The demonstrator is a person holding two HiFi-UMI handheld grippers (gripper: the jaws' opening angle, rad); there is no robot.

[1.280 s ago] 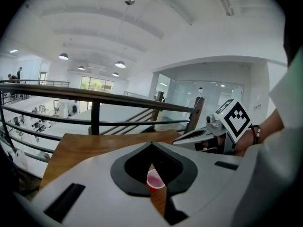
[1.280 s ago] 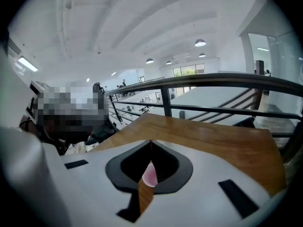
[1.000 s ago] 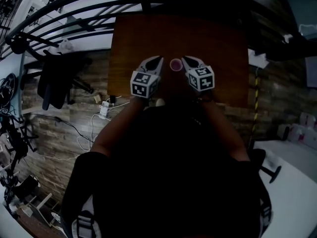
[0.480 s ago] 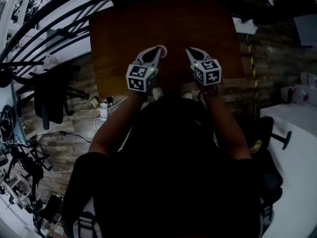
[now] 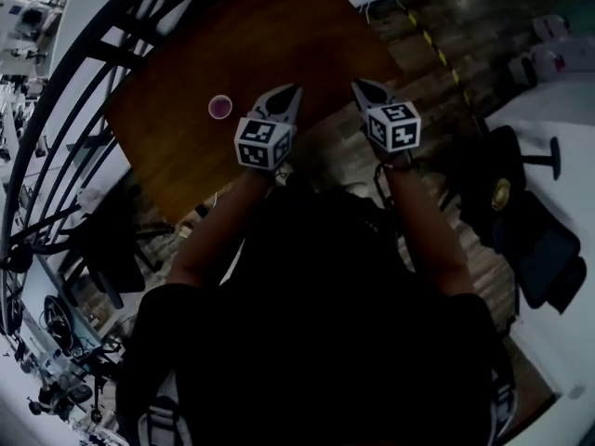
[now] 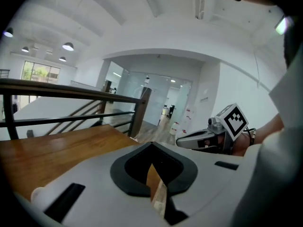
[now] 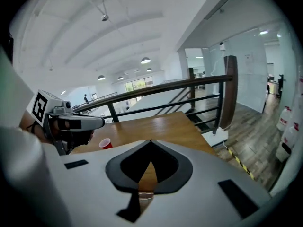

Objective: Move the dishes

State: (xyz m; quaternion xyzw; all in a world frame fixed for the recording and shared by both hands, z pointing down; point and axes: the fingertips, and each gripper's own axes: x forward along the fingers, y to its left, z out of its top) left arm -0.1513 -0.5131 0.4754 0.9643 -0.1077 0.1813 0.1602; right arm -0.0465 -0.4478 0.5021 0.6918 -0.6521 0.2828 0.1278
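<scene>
The view has swung since the earlier frames. The red cup (image 5: 220, 107), once seen between the grippers, is now found left of the left gripper (image 5: 291, 94), near the tabletop's (image 5: 307, 35) left edge. Both it and the right gripper (image 5: 359, 87) are held closed on nothing — no dish is judged moved yet.

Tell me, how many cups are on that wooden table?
1. The red cup stands on the wooden table, just left of the left tool. Another could be hidden beneath the person's arms.
</scene>
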